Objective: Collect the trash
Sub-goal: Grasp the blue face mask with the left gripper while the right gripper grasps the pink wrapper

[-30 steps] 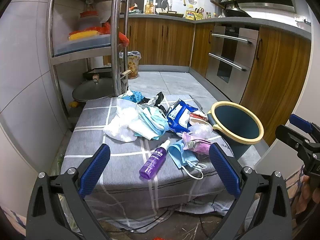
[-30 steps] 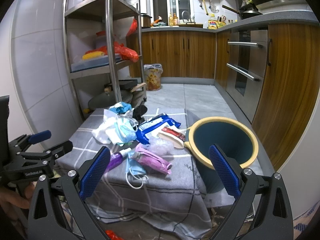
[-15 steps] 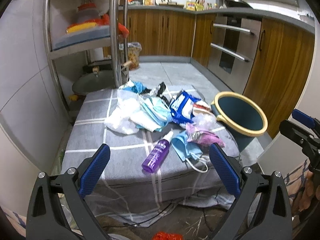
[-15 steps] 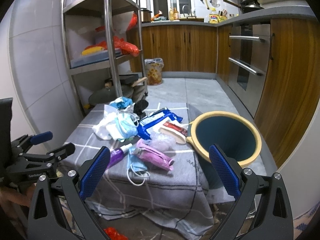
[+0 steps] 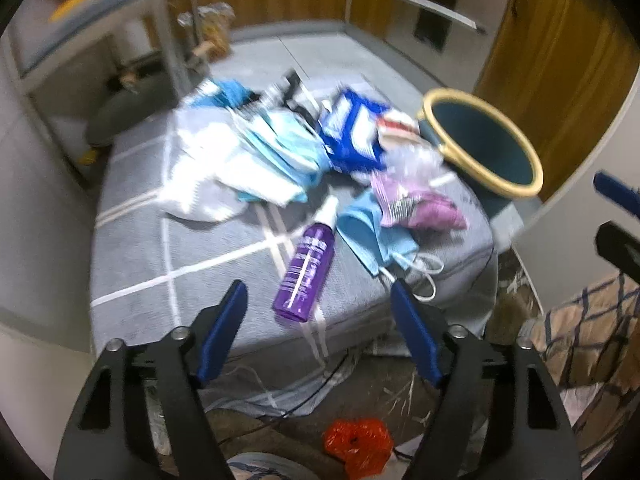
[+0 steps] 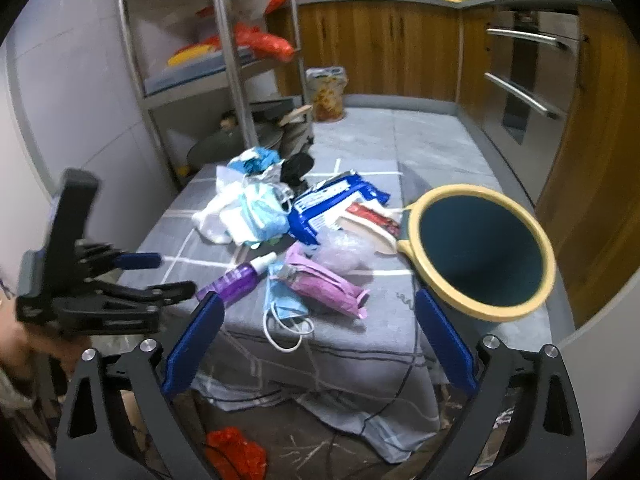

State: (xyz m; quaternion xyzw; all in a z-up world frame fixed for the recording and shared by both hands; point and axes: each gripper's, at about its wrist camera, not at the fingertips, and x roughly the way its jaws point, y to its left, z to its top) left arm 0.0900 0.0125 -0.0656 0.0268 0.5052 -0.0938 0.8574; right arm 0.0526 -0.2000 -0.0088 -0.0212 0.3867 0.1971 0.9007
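A low table with a grey checked cloth [image 5: 160,240] holds a pile of trash: a purple spray bottle [image 5: 306,268], blue face masks [image 5: 372,236], a pink packet [image 5: 416,208], a blue wipes pack [image 5: 352,132], white tissues [image 5: 208,168]. A teal bin with a yellow rim [image 5: 484,144] stands at the table's right edge. My left gripper [image 5: 318,312] is open and empty, just short of the bottle's base. My right gripper [image 6: 316,320] is open and empty above the table's near edge, by a mask [image 6: 286,308] and the pink packet [image 6: 324,286]. The bin [image 6: 480,252] is to its right.
A metal shelf rack [image 6: 224,60] stands behind the table on the left. Wooden cabinets [image 6: 380,40] and an oven line the back and right. Red plastic scraps [image 6: 236,452] and cables lie on the floor below the table. A tied bag [image 6: 326,88] stands on the floor.
My left gripper has tilted down and moved in towards the purple bottle; the view is blurred by the motion. My right gripper has lowered a little towards the table.
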